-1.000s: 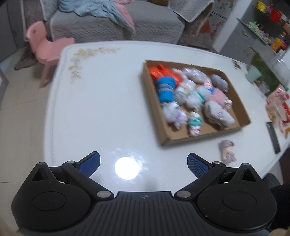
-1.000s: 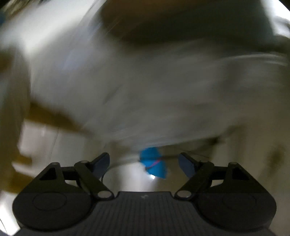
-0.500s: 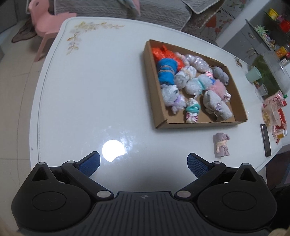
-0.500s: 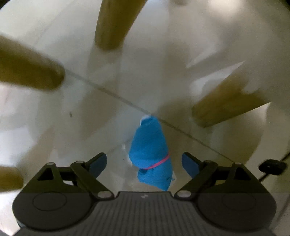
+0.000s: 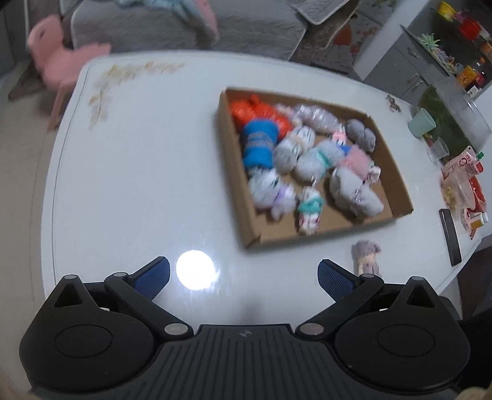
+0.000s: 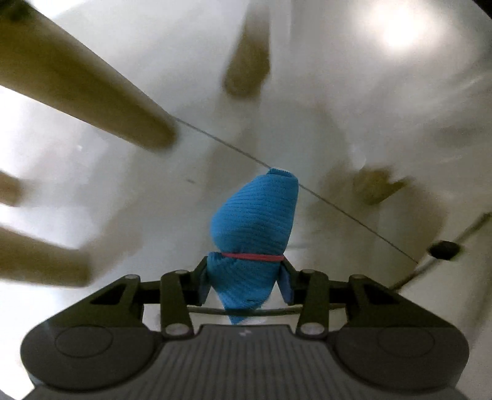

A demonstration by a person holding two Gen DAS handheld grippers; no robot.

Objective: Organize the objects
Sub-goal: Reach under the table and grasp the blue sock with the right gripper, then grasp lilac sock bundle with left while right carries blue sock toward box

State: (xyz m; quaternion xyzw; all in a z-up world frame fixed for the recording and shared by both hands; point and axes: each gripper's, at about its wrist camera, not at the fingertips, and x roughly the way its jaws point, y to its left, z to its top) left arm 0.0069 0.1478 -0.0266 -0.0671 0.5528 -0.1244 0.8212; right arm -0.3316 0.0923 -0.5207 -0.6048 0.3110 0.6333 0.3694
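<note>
In the right wrist view my right gripper (image 6: 244,281) is shut on a blue rolled sock bundle (image 6: 255,227) tied with a red rubber band, over a pale tiled floor (image 6: 338,92). In the left wrist view my left gripper (image 5: 243,274) is open and empty above the near part of the white table (image 5: 138,169). A shallow cardboard box (image 5: 236,172) on the table holds several rolled sock bundles, orange, blue, grey and pink. One grey-purple sock bundle (image 5: 367,255) lies on the table outside the box, just beyond my left gripper's right fingertip.
Wooden furniture legs (image 6: 83,89) stand on the floor around the blue bundle. On the table's right edge are a green cup (image 5: 422,122), snack packets (image 5: 464,181) and a black remote (image 5: 449,237). A pink child's chair (image 5: 58,64) and a grey sofa (image 5: 184,24) stand beyond the table.
My right gripper has closed on the blue sock bundle that lay on the floor between its open fingers. The left wrist view has shifted slightly over the table; its gripper stays open.
</note>
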